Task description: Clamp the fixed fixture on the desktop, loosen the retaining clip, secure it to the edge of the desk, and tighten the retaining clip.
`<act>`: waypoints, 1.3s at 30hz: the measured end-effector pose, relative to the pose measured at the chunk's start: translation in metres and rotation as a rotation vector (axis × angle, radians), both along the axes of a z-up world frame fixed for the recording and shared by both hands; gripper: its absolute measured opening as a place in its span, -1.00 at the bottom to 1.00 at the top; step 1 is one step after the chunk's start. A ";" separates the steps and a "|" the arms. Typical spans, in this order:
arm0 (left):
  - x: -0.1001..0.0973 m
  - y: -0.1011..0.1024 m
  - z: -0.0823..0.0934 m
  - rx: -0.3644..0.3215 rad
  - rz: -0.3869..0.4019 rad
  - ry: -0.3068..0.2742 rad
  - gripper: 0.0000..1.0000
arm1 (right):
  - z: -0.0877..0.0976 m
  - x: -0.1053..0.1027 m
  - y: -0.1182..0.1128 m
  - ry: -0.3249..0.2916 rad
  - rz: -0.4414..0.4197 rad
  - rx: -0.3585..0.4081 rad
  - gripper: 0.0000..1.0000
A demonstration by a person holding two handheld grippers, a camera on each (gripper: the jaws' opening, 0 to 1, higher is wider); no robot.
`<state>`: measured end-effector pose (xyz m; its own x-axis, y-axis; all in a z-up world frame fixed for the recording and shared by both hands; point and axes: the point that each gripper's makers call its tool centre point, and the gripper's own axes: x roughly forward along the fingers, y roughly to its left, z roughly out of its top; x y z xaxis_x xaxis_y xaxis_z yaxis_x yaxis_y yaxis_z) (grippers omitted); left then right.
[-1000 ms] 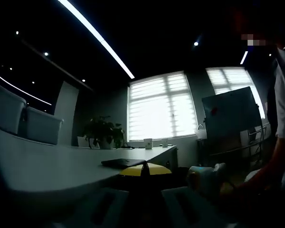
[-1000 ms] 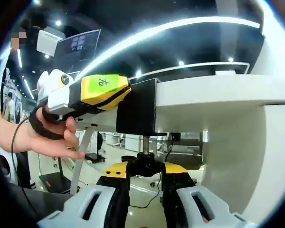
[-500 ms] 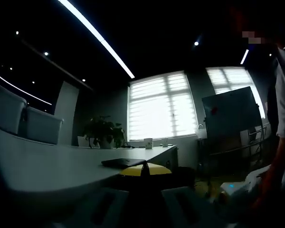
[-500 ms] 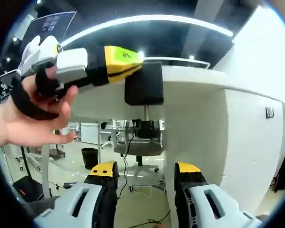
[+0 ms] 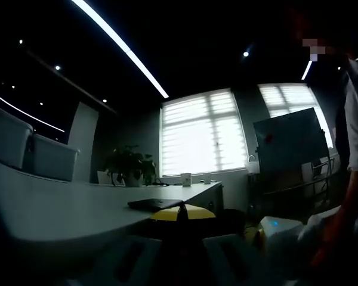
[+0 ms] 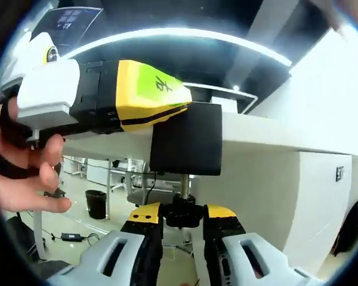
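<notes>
We see white desk (image 6: pixel 268 128), black fixture (image 6: pixel 187 139) clamped on its edge. Left gripper (image 6: pixel 182 102), held by hand (image 6: pixel 24 173), closed on fixture top. Right gripper (image 6: pixel 182 215) jaws pinch black screw knob (image 6: pixel 182 210) below fixture.

In left gripper view, black laptop (image 5: pixel 154 204) on desk.

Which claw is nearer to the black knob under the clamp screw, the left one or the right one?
Right. The right claw has its jaws on either side of the black knob. The left claw is higher, at the clamp body on the desk edge.
</notes>
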<state>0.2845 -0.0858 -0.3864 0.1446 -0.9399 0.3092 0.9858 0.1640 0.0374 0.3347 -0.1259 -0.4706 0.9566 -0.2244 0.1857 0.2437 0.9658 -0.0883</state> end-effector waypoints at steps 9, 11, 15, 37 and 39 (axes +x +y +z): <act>0.001 0.000 0.000 0.000 0.000 0.001 -0.98 | -0.001 -0.010 0.015 -0.040 0.265 0.007 -0.51; 0.001 0.000 0.000 -0.001 0.000 0.000 -0.98 | -0.002 -0.009 0.018 -0.040 0.354 0.028 -0.51; 0.001 0.000 0.000 -0.005 -0.001 0.003 -0.98 | -0.005 -0.003 0.020 -0.012 0.523 0.108 -0.51; 0.000 0.001 0.000 -0.008 0.001 0.004 -0.98 | -0.015 -0.031 0.015 -0.011 0.085 0.091 -0.15; 0.000 0.001 0.000 -0.009 0.001 0.005 -0.98 | -0.009 -0.029 0.015 -0.009 0.034 0.022 -0.15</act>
<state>0.2849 -0.0849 -0.3863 0.1469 -0.9371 0.3166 0.9858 0.1650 0.0313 0.3058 -0.1105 -0.4800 0.9620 -0.1963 0.1900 0.2118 0.9751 -0.0650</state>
